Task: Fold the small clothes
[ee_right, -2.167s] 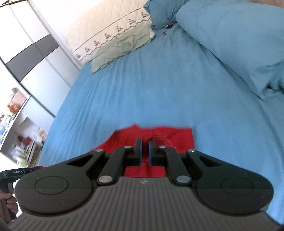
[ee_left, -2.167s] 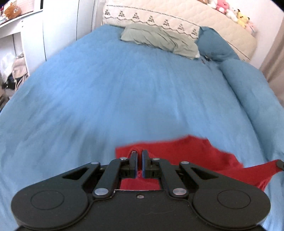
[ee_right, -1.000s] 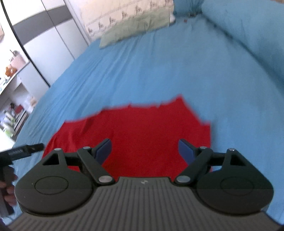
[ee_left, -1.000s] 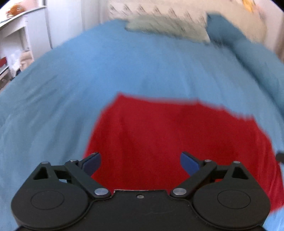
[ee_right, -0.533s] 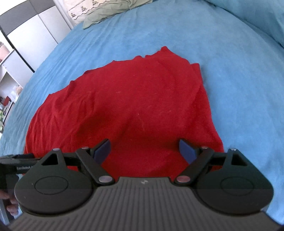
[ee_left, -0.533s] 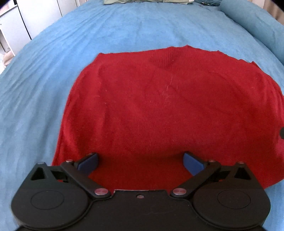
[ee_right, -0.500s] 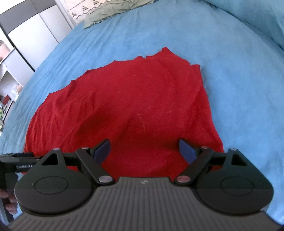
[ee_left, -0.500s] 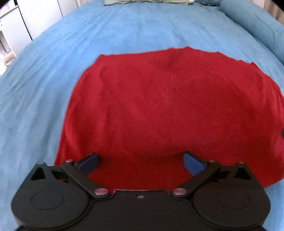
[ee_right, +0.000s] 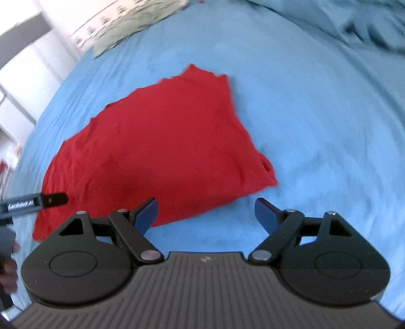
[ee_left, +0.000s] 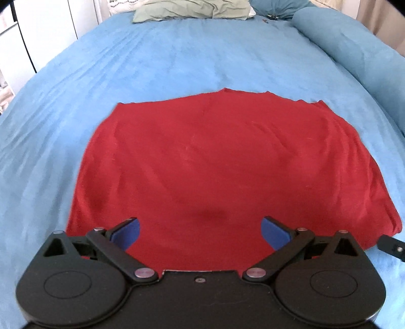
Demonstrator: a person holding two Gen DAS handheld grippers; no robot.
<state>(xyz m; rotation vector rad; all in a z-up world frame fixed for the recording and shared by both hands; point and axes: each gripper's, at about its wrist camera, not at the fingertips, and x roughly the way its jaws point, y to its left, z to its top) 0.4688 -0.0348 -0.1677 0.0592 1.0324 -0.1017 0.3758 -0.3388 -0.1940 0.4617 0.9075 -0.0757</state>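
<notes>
A red garment [ee_left: 215, 162] lies flat on the blue bedspread [ee_left: 177, 63], folded into a rough rectangle. It also shows in the right wrist view [ee_right: 157, 141]. My left gripper [ee_left: 201, 231] is open and empty, just above the garment's near edge. My right gripper [ee_right: 206, 213] is open and empty, over the bedspread [ee_right: 316, 114] just off the garment's near right corner. The tip of the right gripper shows at the right edge of the left wrist view [ee_left: 392, 248]; the left gripper shows at the left of the right wrist view [ee_right: 33, 201].
A grey-green pillow [ee_left: 192, 10] and a patterned cream pillow lie at the head of the bed. A rolled blue duvet [ee_left: 354, 50] runs along the right side. White wardrobe doors [ee_left: 45, 33] stand to the left of the bed.
Both grippers, shut on the garment 2.2 s ago, have opened and let it go flat. Since half a second ago both have drawn back; the right one has shifted right, off the cloth.
</notes>
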